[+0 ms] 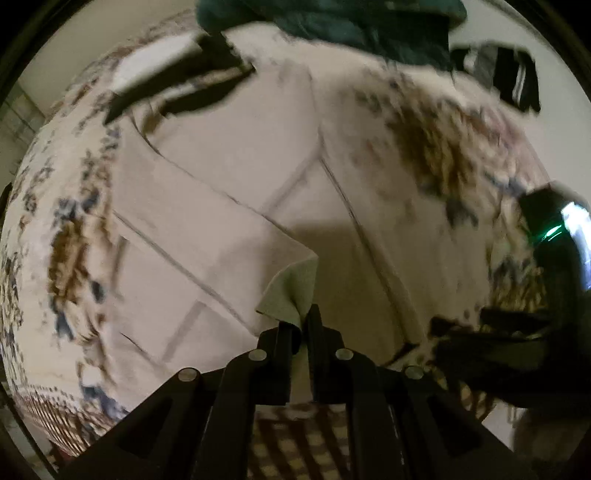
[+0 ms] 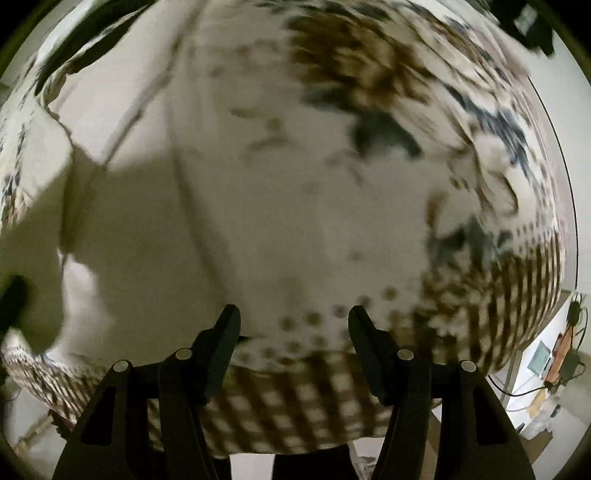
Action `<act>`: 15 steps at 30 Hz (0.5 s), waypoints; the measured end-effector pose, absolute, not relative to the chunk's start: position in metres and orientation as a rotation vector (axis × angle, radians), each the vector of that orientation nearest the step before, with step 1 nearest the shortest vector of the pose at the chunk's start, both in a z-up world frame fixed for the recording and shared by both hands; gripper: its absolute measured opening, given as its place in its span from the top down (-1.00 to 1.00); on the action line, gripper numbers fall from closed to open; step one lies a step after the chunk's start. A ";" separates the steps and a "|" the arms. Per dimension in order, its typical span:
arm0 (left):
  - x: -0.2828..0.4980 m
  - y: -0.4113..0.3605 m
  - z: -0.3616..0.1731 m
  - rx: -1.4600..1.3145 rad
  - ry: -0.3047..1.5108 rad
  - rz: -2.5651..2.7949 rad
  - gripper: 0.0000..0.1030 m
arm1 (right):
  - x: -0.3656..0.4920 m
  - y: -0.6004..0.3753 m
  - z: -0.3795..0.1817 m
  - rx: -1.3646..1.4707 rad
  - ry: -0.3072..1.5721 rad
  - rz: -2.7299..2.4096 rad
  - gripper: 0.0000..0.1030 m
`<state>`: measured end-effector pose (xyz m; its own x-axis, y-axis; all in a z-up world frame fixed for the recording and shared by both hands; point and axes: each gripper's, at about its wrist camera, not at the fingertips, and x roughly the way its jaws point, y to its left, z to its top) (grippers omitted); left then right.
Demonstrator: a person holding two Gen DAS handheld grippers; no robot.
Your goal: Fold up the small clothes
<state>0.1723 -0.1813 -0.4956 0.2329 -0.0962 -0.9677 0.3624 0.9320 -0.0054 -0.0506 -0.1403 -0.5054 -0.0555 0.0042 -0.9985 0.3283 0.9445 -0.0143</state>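
A pale cream garment [image 1: 229, 192] with thin seam lines lies spread on a patterned bedspread [image 1: 70, 236]. My left gripper [image 1: 300, 325] is shut on one corner of it, and the pinched corner shows a greenish underside lifted off the cloth. In the right wrist view the same cream garment [image 2: 155, 236] fills the left and middle, blurred. My right gripper [image 2: 293, 317] is open and empty, fingers wide apart above the bedspread's near edge [image 2: 295, 406]. The right gripper's body [image 1: 546, 258] shows at the right of the left wrist view.
A dark teal garment [image 1: 351, 26] lies at the far edge of the bed. Black clothes lie at the far left [image 1: 177, 85] and far right [image 1: 513, 77]. The floor and some cables [image 2: 554, 365] show beyond the bed's right side.
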 end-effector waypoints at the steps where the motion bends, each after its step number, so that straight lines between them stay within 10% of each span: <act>1: 0.170 -0.185 -0.504 0.234 1.335 -0.304 0.83 | -0.068 -0.149 -0.502 0.273 1.612 -0.263 -0.22; 4: 0.173 -0.175 -0.517 0.154 1.423 -0.306 0.63 | -0.083 -0.184 -0.489 0.333 1.601 -0.230 -0.22; 9: 0.174 -0.111 -0.497 -0.010 1.416 -0.214 -0.79 | -0.062 -0.248 -0.454 0.527 1.547 -0.121 -0.22; 15: 0.172 0.006 -0.485 -0.048 1.383 0.064 -0.79 | 0.035 -0.263 -0.477 0.626 1.507 0.054 -0.22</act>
<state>0.1721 0.0059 -0.4853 0.1857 0.0169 -0.9825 -0.0737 0.9973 0.0032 0.0349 -0.2633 -0.4772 0.0944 0.4086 -0.9078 0.3426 0.8429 0.4150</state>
